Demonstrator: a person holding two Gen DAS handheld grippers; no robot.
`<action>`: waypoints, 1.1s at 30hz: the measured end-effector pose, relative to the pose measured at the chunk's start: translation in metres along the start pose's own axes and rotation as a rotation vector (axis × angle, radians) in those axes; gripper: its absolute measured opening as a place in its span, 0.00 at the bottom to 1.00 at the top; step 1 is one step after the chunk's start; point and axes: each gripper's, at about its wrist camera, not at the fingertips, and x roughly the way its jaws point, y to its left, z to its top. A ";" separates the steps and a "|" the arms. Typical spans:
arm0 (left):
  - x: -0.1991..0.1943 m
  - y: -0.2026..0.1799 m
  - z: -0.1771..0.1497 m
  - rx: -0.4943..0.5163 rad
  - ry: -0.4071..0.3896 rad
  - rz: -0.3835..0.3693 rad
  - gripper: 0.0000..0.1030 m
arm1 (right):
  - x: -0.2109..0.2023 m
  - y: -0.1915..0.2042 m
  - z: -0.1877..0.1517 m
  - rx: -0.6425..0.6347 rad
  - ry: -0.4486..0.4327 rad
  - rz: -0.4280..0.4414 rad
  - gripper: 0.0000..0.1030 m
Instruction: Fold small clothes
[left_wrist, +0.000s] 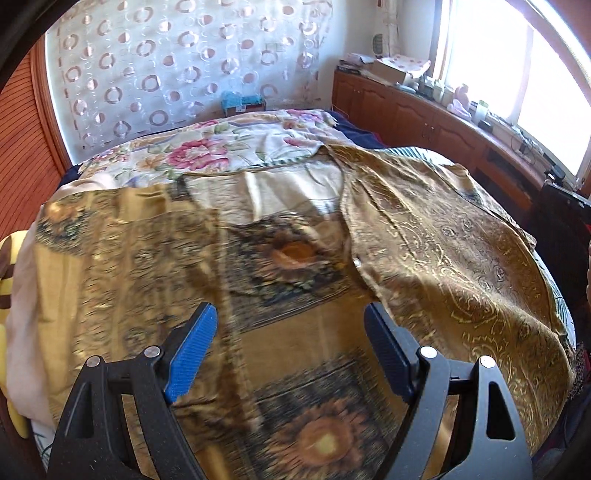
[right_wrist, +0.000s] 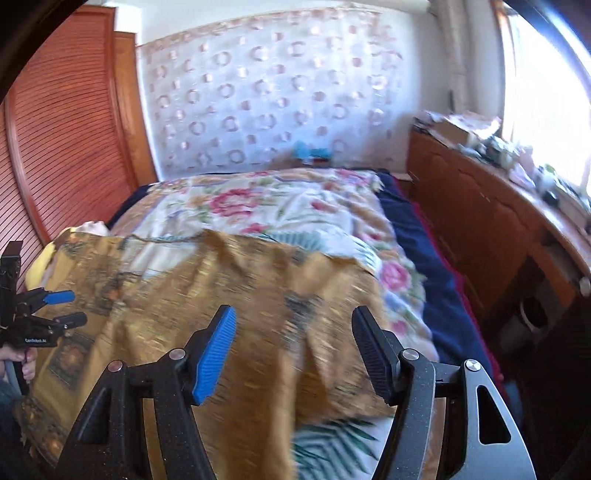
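Observation:
A golden-brown patterned garment (left_wrist: 288, 254) lies spread over the bed, with sunflower-like motifs on its near part. Its right side, in gold paisley (left_wrist: 454, 258), lies folded over onto the rest. In the right wrist view the same garment (right_wrist: 229, 306) is blurred and covers the near half of the bed. My left gripper (left_wrist: 290, 314) hovers open above the cloth with nothing between its blue pads. It also shows at the left edge of the right wrist view as the left gripper (right_wrist: 70, 306), held by a hand (right_wrist: 26, 363). My right gripper (right_wrist: 294, 317) stands open over the garment, gripping nothing.
A floral bedspread (right_wrist: 258, 206) covers the bed, with a navy blanket (right_wrist: 424, 258) along its right side. A wooden cabinet (right_wrist: 480, 206) topped with clutter runs under the bright window at right. A louvred wooden panel (right_wrist: 66, 129) stands at left. A yellow soft item (left_wrist: 7, 266) lies at the bed's left edge.

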 end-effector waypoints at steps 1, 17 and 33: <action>0.003 -0.004 0.002 0.006 0.005 0.000 0.80 | 0.001 -0.007 -0.005 0.015 0.010 -0.001 0.65; 0.037 -0.049 0.011 0.062 0.067 0.003 0.80 | 0.012 -0.069 -0.011 0.143 0.145 -0.021 0.65; 0.045 -0.057 0.012 0.093 0.066 -0.017 1.00 | 0.017 -0.076 -0.008 0.209 0.244 0.013 0.65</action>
